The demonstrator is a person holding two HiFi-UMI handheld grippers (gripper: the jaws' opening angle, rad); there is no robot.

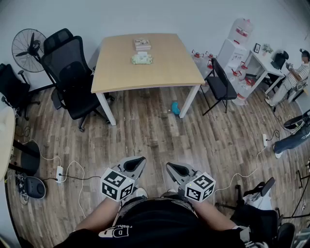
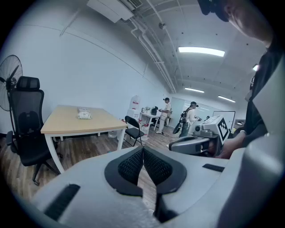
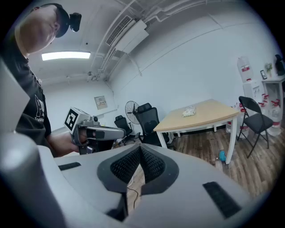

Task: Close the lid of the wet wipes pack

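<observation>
Wood-plank floor [image 1: 145,135] runs ahead of the left tool [image 1: 137,162] and right tool [image 1: 173,168] to a pale wall [image 1: 145,14]. A light-topped worktop [image 1: 164,68] on white legs stands well ahead. Beyond the left tool are a black office chair [image 1: 72,77] and a standing fan [image 1: 29,48]; beyond the right tool, a black folding chair [image 1: 220,82] and a white desk [image 1: 261,60]. Ceiling strip lights [image 2: 201,51] glow.

The left gripper [image 1: 137,165] and right gripper [image 1: 175,170] are held side by side, both closed tight and empty.

An office: mesh swivel chairs [image 1: 72,77], a wooden table [image 1: 164,68], ceiling strip lights [image 2: 201,51].
</observation>
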